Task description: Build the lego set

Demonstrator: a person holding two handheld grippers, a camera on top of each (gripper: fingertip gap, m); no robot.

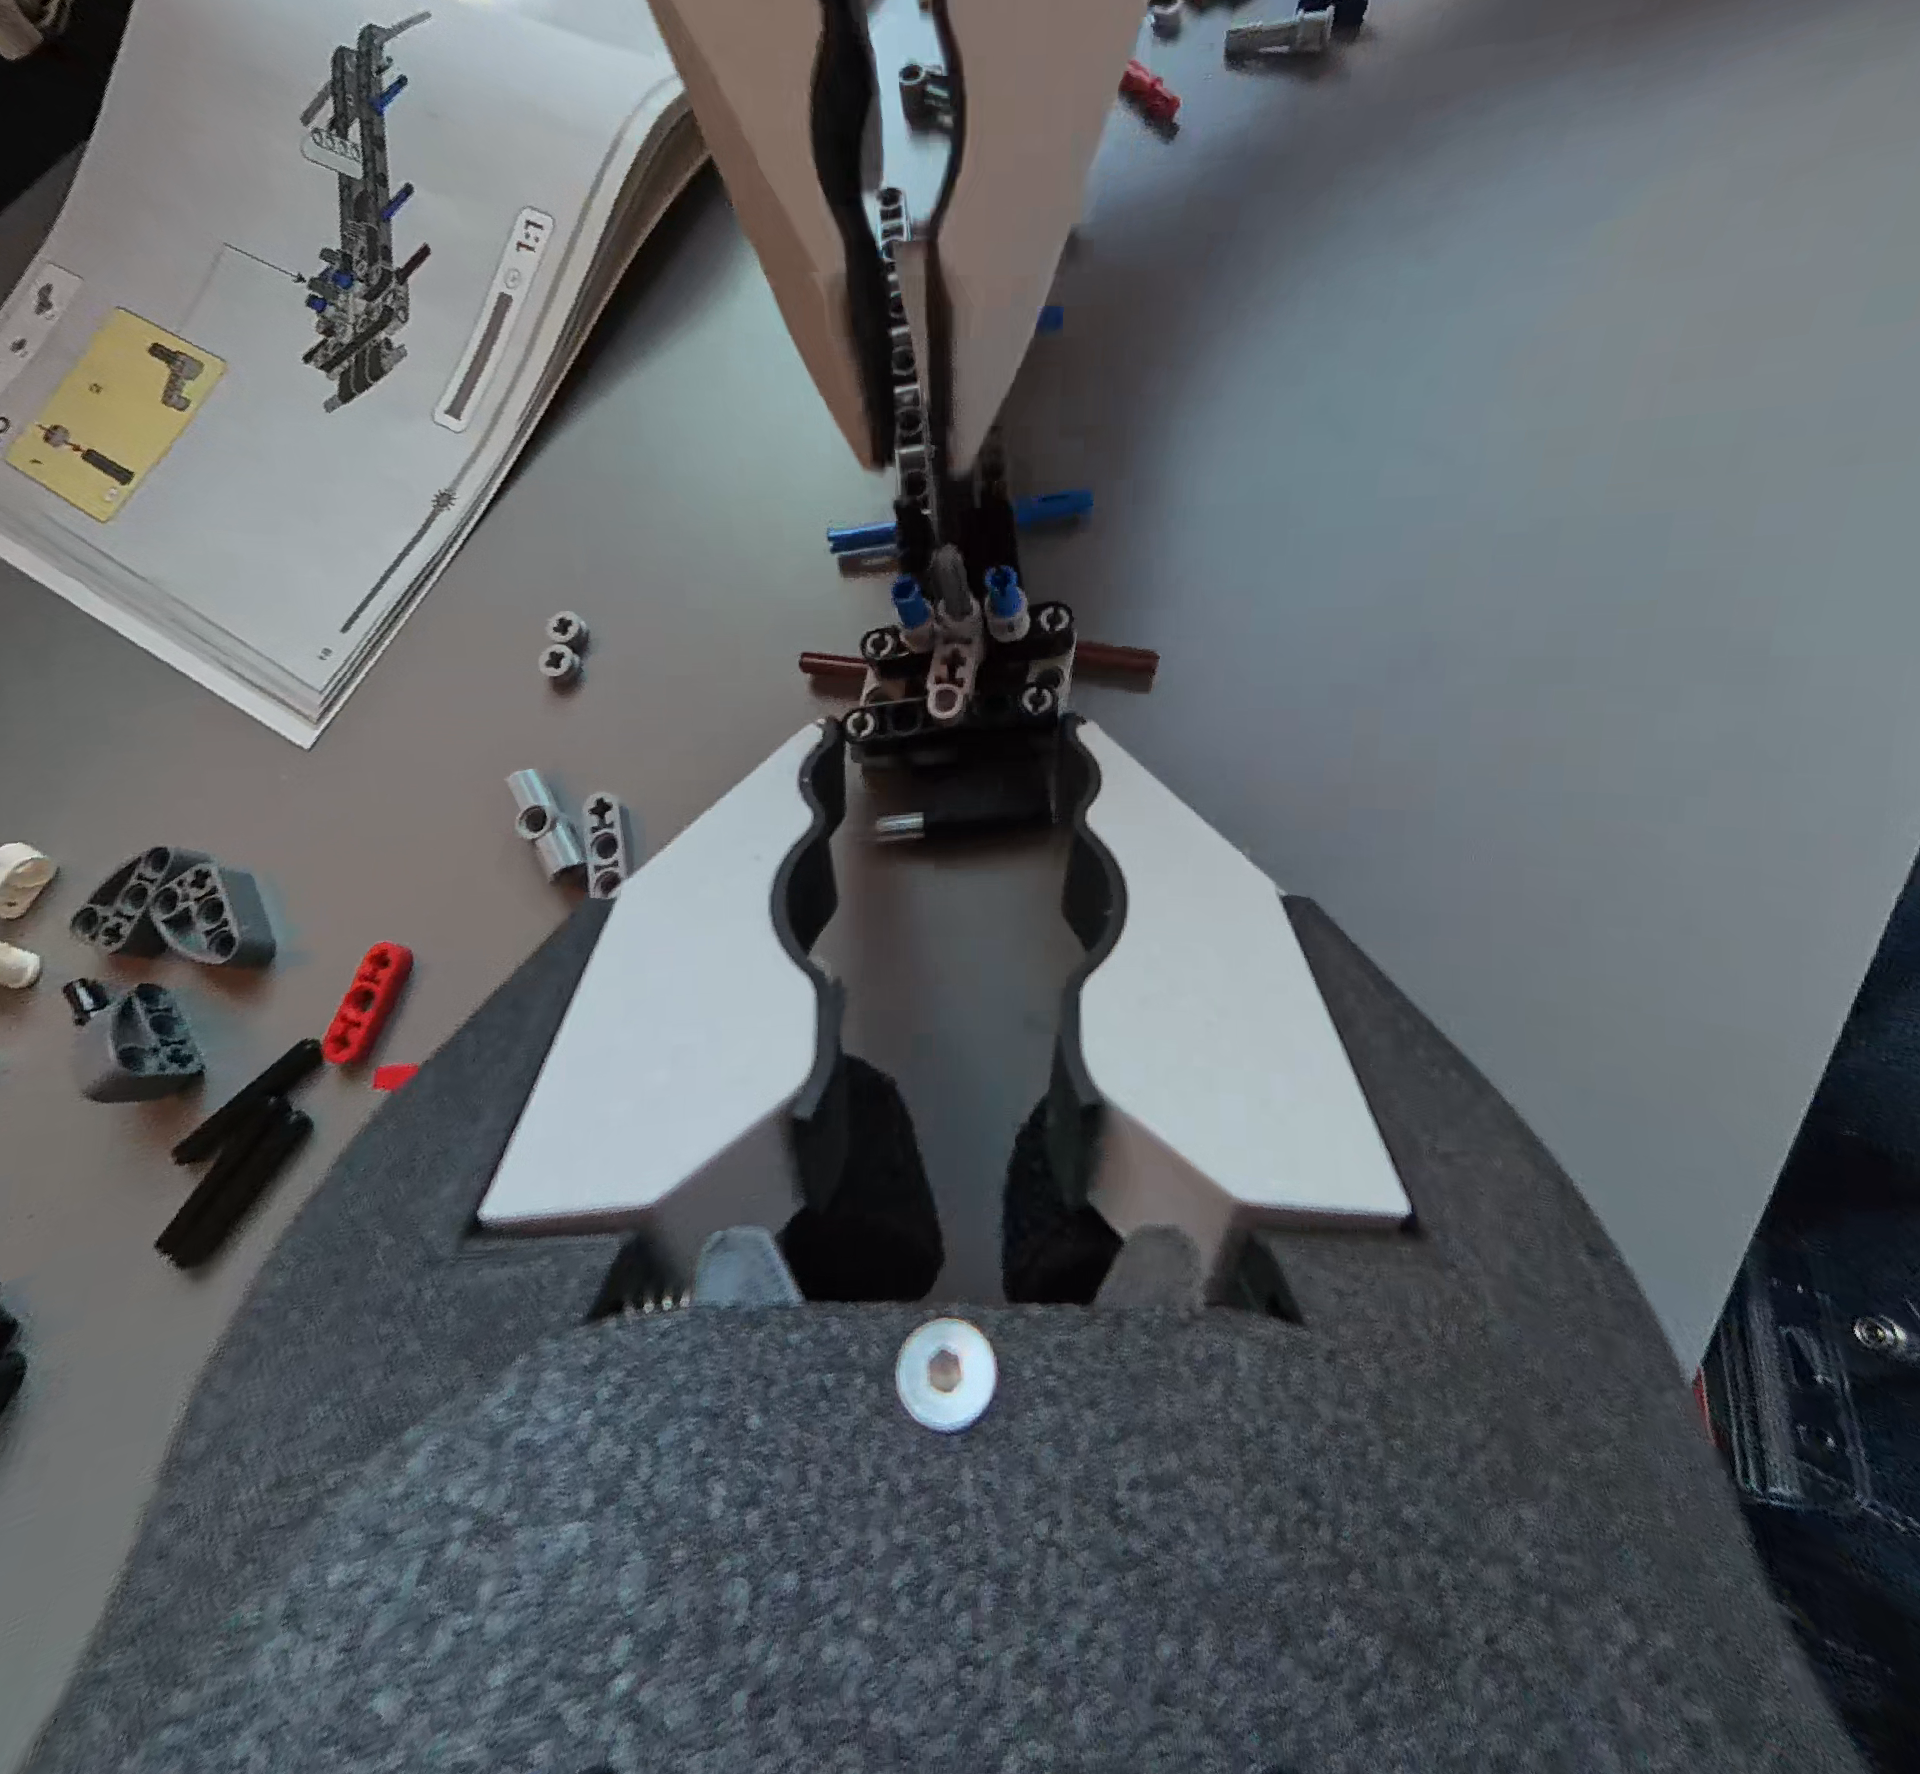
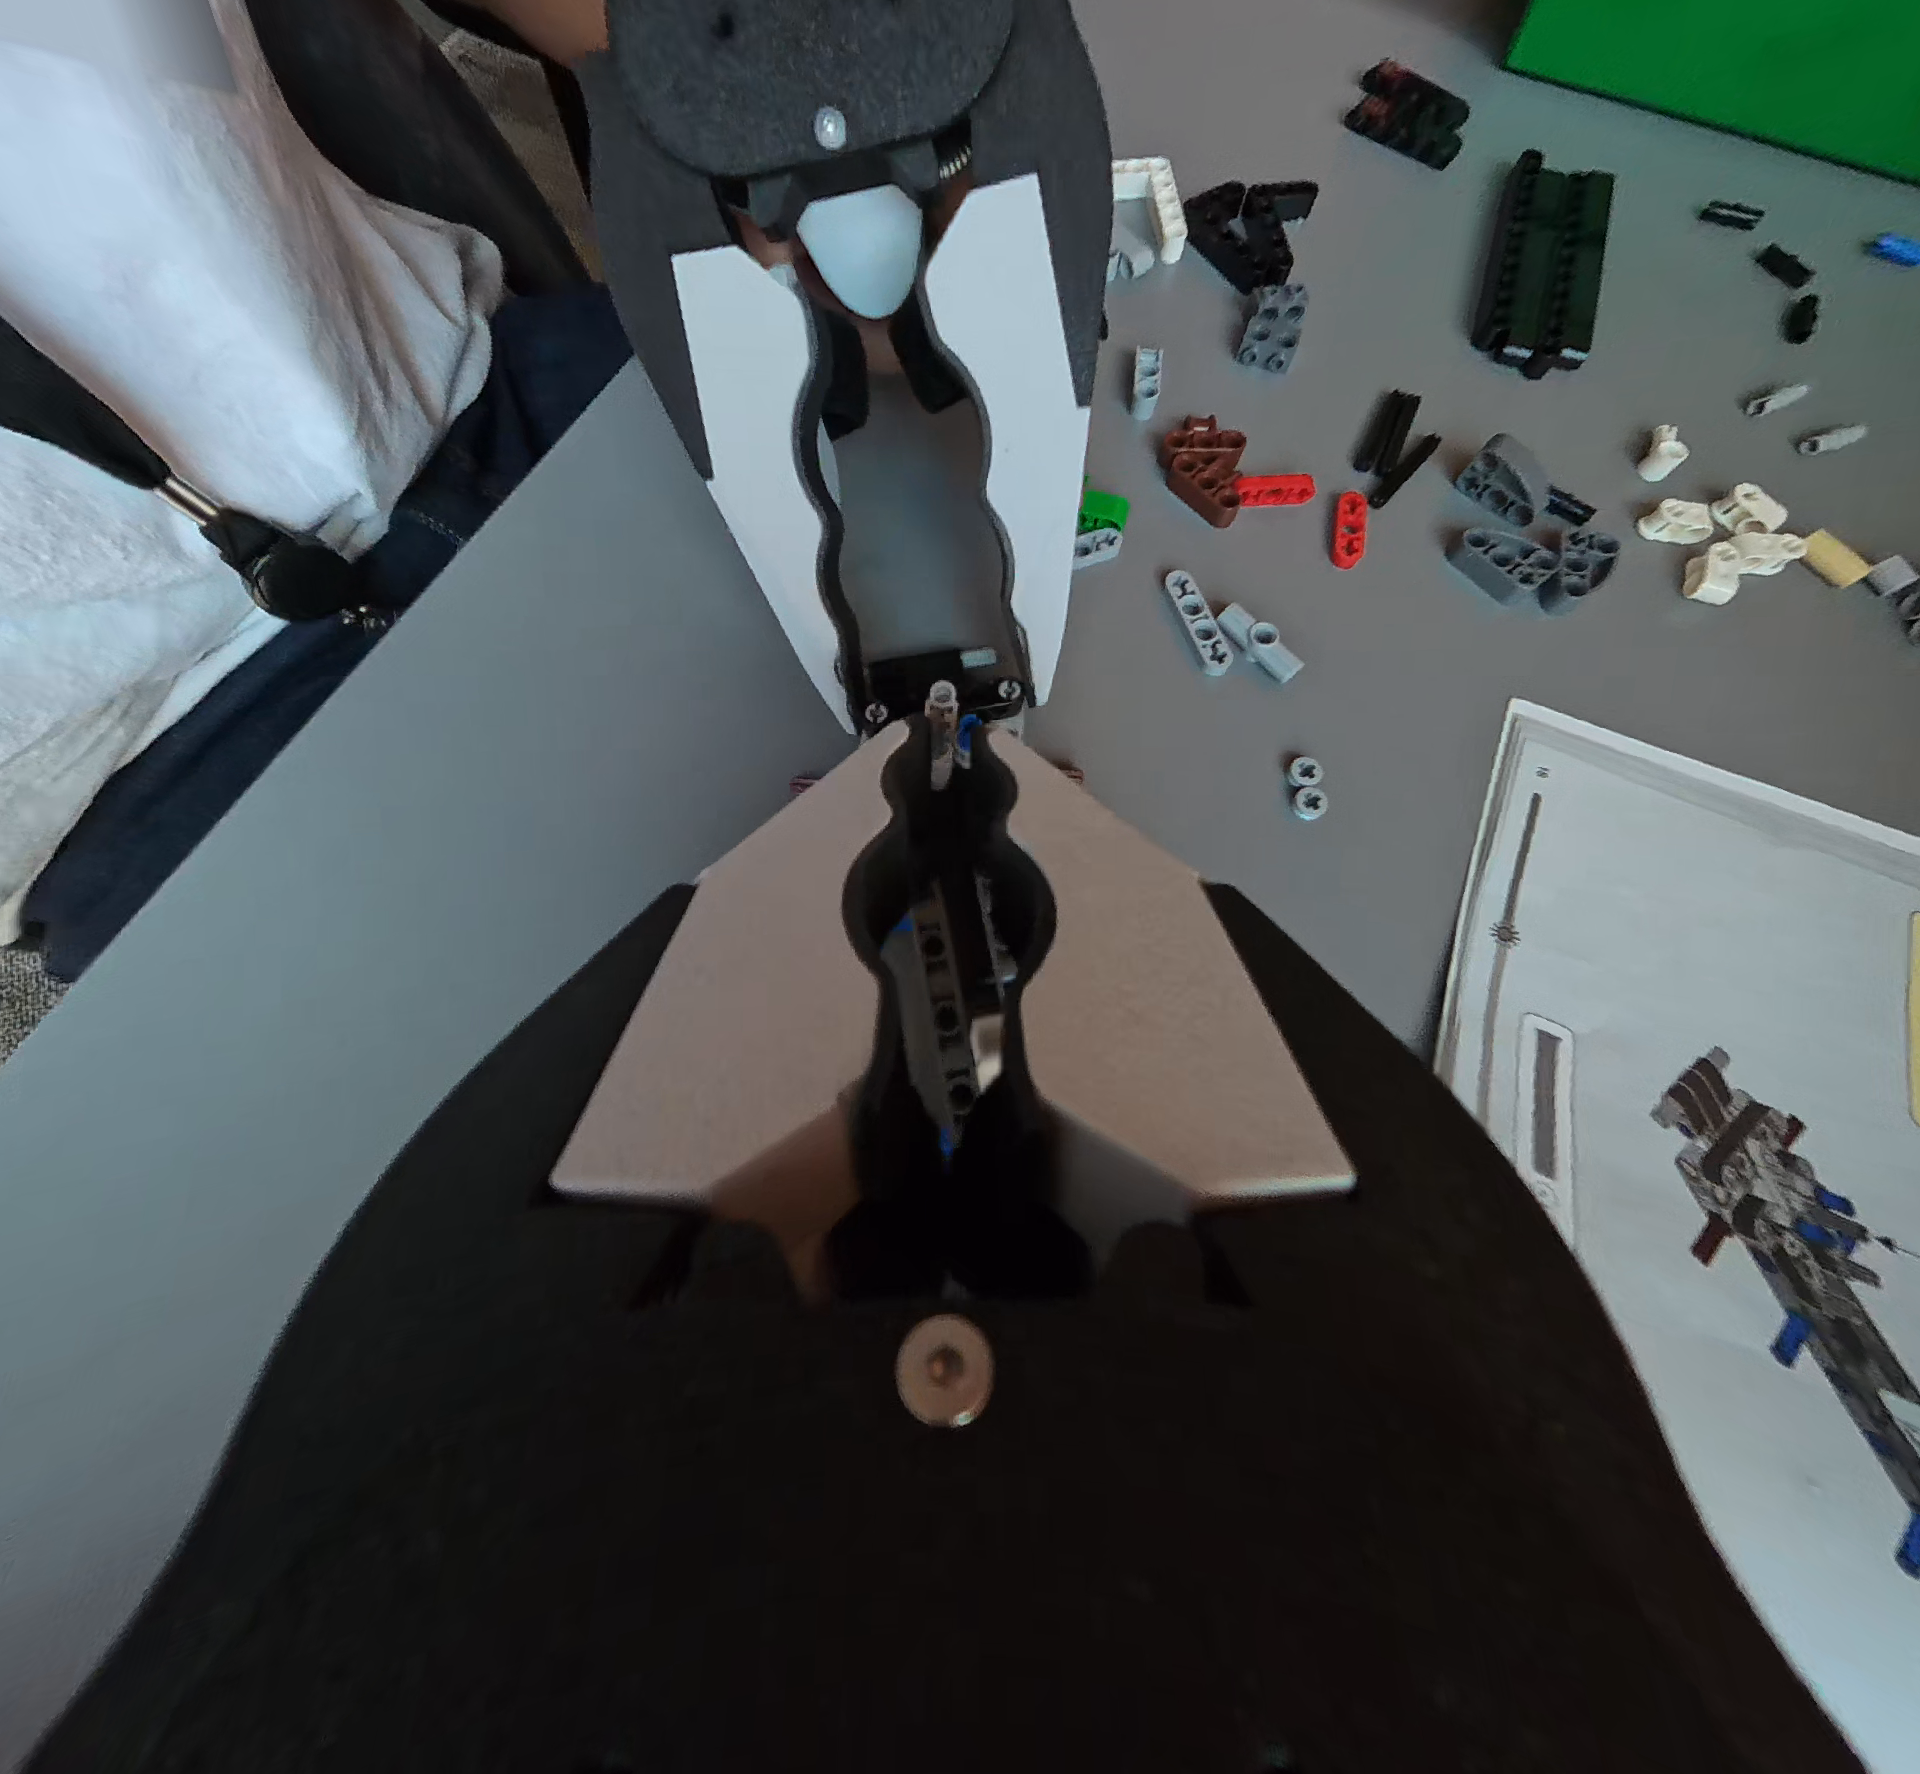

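Left wrist view first: the left hand-held gripper (image 1: 951, 768) has its two fingers spread wide, and the dark blocky end of the lego assembly (image 1: 956, 675) sits right at the fingertips. Whether they actually pinch it, I can't tell from here; the gap between the fingers looks released. The assembly is a long black and grey beam with blue pins and a dark red axle sticking out sideways, stretched above the grey tabletop (image 1: 1455, 477). The right hand-held gripper (image 1: 920, 457) comes in from the top, clenched around the beam's far stretch. The open instruction booklet (image 1: 312, 322) lies to the left, with loose parts near it: a red beam (image 1: 366, 1002), two black axles (image 1: 239, 1153) and some grey curved panels (image 1: 177, 909).

Right wrist view: the right hand-held gripper (image 2: 951, 748) is closed tight on the lego assembly (image 2: 940, 997), which runs lengthwise between its fingers, with a grey pin poking out past the tips. The left hand-held gripper (image 2: 940, 716) faces it head-on, its fingertips on either side of the assembly's black end. A pile of loose pieces (image 2: 1507, 498) is scattered over the tabletop (image 2: 520, 789) to the right, the instruction booklet (image 2: 1662, 1101) lies lower right, and a green box (image 2: 1714, 10) sits in the top right corner.
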